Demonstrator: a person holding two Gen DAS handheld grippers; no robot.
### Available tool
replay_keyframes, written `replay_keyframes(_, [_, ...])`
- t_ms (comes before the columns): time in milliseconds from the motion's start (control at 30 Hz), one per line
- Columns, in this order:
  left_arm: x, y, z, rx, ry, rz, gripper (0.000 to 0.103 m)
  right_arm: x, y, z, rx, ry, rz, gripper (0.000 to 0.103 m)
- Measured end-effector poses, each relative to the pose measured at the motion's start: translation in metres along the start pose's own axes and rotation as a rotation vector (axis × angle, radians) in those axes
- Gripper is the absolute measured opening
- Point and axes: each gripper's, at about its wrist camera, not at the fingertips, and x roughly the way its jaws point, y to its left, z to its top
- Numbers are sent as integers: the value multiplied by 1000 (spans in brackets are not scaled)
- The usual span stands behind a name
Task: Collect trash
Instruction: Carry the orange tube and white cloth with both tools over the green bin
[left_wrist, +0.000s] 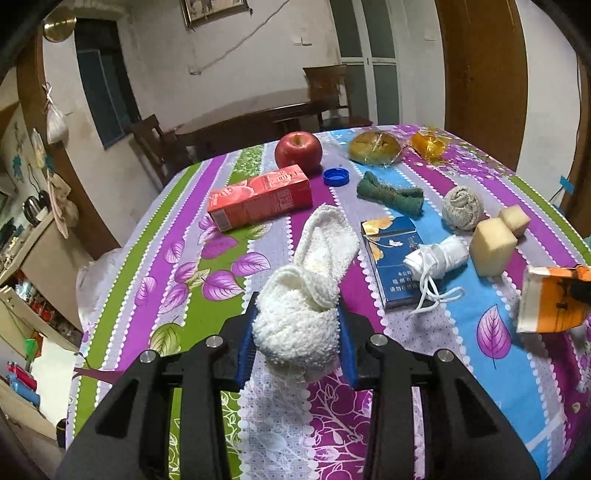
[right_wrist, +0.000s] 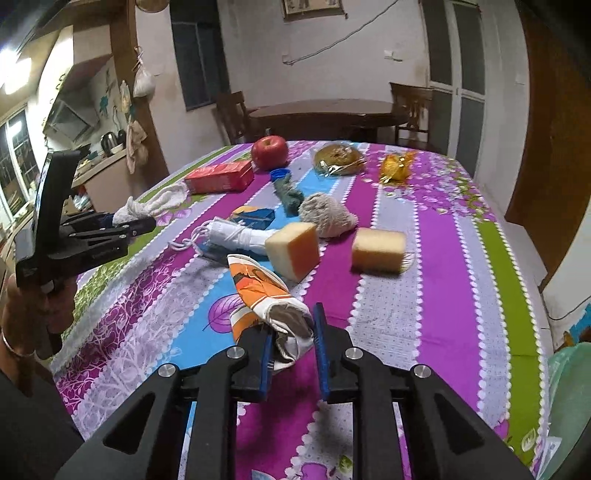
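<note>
I have both grippers loaded. The left gripper (left_wrist: 295, 332) has its jaws partly closed on a fluffy white knitted cloth bundle (left_wrist: 299, 314), which fills the gap between the blue pads while its long tail trails forward onto the striped purple, green and blue floral tablecloth of the table (left_wrist: 177, 295). The right gripper (right_wrist: 293, 347) has its jaws drawn in on a crumpled orange-and-white paper carton (right_wrist: 266, 295); the crushed end sits between the pads, pressed against the left pad, and the rest sticks out ahead and to the left of the jaws. Whether the right pad fully bears on it I cannot tell from here. Ahead of the left jaws lie a blue cigarette pack (left_wrist: 395, 262) with a rolled white cloth tied with cord (left_wrist: 436, 258) resting on it, and two pale yellow sponge blocks (left_wrist: 493, 245) to the right. Further off are a red juice carton (left_wrist: 258, 201) and a red apple (left_wrist: 298, 150). No bin shows in either view. As I judge it, the step is to lift both loads clear: I should keep both grips firm, raise the white bundle high enough that its tail stops dragging, and swing the carton away without brushing the nearest sponge.
</note>
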Motion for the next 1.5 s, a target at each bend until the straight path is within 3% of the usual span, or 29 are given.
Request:
replay_keyframes(433, [-18,-21,21,21,-53,-4,35,-20,-5,-8,-8,-48,-71,20])
replay_keyframes(833, [-41,-84,57,112,-144,-78,35,-72,-39,-6,9,-146,-214,20])
replay_keyframes(1233, [-56,-169,79,222,-190,-219,35,-139,-96,-14,96,-224,-367,20])
replay_keyframes(1500, [-59,-237,85,302,-167,-392,35,-186,-139,-31,184,-246,-499,20])
